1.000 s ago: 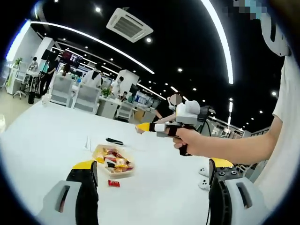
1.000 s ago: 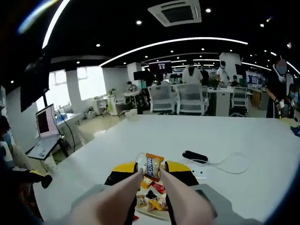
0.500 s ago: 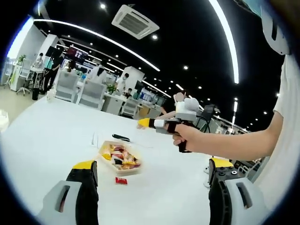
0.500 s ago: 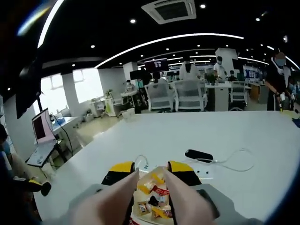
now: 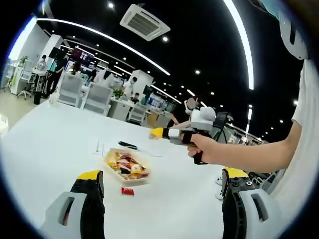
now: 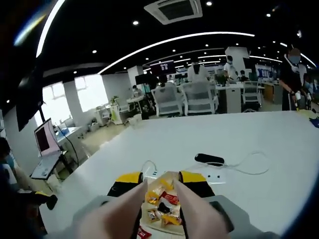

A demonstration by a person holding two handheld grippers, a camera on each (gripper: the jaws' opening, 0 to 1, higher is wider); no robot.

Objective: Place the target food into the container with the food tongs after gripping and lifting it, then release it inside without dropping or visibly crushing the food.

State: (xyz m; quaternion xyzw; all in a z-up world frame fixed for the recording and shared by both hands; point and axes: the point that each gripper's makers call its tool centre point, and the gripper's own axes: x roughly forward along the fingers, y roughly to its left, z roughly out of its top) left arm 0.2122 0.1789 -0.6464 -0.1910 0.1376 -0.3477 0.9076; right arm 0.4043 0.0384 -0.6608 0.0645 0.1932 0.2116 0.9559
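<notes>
A shallow container (image 5: 125, 167) full of wrapped snacks sits on the white table (image 5: 45, 144). One red wrapped candy (image 5: 127, 191) lies on the table just in front of it. My left gripper (image 5: 162, 175) is wide open and holds nothing, well short of the container. A hand holds my right gripper (image 5: 158, 132) above and beyond the container. In the right gripper view, the right gripper (image 6: 162, 180) is open, with two pale tong arms (image 6: 119, 211) along its jaws. The container (image 6: 162, 206) lies between and below them, with the red candy (image 6: 144, 233) at its near edge.
A black object (image 6: 209, 159) with a white cable (image 6: 251, 167) lies past the container, next to a white strip (image 6: 212, 177). A laptop (image 6: 42, 142) stands off the table's left side. Office chairs (image 6: 199, 102), desks and people are at the back.
The orange and blue snack packet pinched between the right gripper's tips a second ago has left them. The tips have spread a little and now frame the container.
</notes>
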